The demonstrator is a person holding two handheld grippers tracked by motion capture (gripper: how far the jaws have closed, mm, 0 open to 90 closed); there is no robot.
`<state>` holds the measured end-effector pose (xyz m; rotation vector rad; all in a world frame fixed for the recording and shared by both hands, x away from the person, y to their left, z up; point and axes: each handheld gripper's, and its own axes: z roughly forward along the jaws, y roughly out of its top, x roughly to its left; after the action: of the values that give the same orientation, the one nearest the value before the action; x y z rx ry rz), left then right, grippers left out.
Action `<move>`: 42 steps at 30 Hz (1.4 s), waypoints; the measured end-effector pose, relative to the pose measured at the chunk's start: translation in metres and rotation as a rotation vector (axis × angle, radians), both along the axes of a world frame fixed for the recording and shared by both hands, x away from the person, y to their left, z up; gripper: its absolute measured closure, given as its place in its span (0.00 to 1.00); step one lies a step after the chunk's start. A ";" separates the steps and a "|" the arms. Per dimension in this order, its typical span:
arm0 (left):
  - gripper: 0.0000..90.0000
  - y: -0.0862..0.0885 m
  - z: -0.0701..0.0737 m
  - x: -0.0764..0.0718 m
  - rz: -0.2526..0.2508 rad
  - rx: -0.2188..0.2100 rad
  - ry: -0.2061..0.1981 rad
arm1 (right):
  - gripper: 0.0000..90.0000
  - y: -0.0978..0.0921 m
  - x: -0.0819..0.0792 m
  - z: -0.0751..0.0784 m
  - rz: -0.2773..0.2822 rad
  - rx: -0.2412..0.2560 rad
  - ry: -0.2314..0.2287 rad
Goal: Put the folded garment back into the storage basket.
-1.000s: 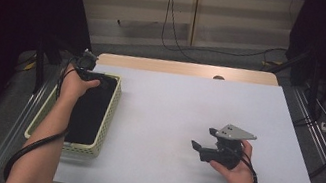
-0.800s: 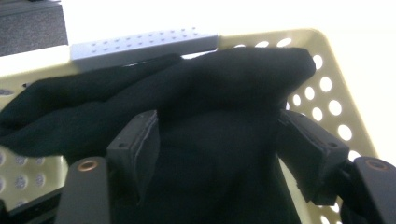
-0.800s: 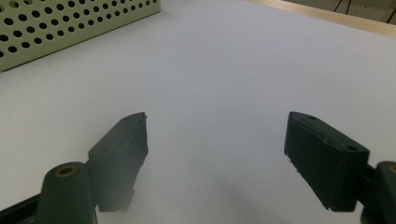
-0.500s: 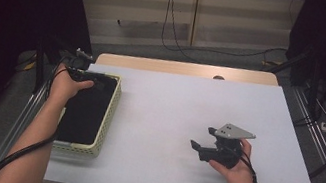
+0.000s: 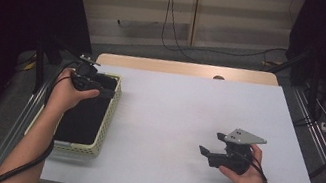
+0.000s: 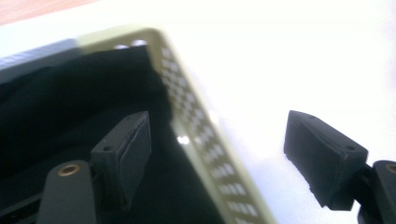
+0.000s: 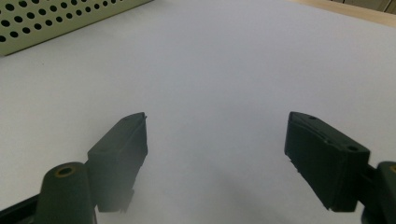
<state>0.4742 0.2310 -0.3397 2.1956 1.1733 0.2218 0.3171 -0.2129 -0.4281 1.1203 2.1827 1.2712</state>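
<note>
I see the basket (image 5: 109,112): pale yellow-green, perforated walls, rectangular, at the tabletop's (image 5: 188,111) left edge | long axis runs near to far | holds black cloth (image 5: 83,115) lining it | my left claw (image 5: 105,92) spread, straddling the basket's right wall at the far corner | my right claw (image 5: 210,144) spread, empty, over bare tabletop, pointing left

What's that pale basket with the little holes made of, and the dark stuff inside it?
The basket looks like moulded plastic, pale yellow-green and slightly glossy: its walls carry even rows of punched holes and catch small highlights. The black contents look like matt cloth, soft and unreflective, though that is uncertain.
</note>
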 end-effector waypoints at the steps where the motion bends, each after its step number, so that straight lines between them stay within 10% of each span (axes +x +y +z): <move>1: 0.26 -0.004 -0.001 -0.003 -0.014 -0.002 0.003 | 0.24 -0.002 -0.001 0.000 0.001 -0.004 0.001; 22: 0.24 -0.065 -0.014 -0.048 -0.244 -0.060 -0.013 | 0.23 -0.017 -0.009 0.002 0.009 -0.024 0.021; 42: 0.23 -0.078 -0.046 -0.071 -0.279 -0.099 0.028 | 0.23 -0.021 -0.016 0.002 0.019 -0.039 0.037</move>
<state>0.4028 0.1532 -0.3852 2.2487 0.8595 0.0156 0.3011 -0.2343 -0.4264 1.1191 2.2396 1.2197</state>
